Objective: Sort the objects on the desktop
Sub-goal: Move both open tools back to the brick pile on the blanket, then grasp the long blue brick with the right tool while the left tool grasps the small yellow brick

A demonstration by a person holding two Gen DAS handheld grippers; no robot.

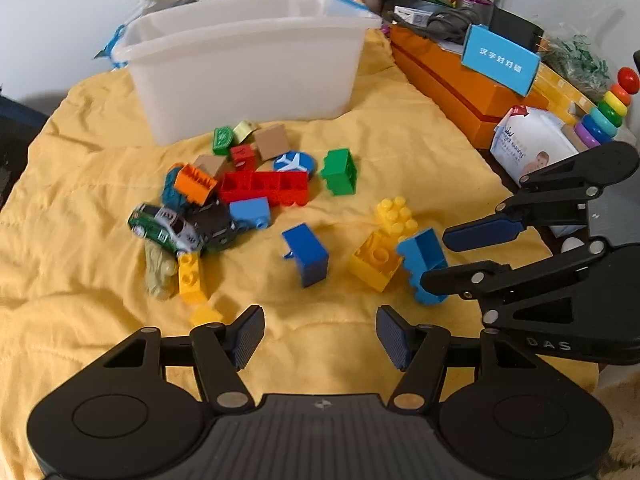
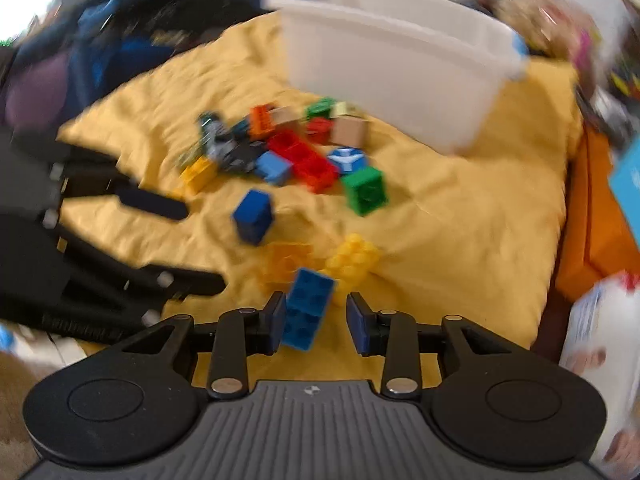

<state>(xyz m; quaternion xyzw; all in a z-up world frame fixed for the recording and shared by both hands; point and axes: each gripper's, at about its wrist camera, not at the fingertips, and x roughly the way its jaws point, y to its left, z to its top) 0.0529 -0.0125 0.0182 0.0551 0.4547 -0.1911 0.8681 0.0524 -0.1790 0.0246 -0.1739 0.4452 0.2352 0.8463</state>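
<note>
the left gripper point(image 1: 320, 334) hovers with its jaws spread wide and nothing between them over a yellow cloth point(image 1: 400, 148), where loose toy blocks lie in front of a white bin point(image 1: 248, 76). the right gripper point(image 2: 316, 320) has a light blue block point(image 2: 308, 308) between its jaws, touching the left pad point(image 2: 277, 320) with a gap at the right pad, so it is not clamped. a dark blue block point(image 1: 307, 254) lies apart, and a red block point(image 1: 266, 188) lies in the pile beside a toy car point(image 1: 166, 229).
</note>
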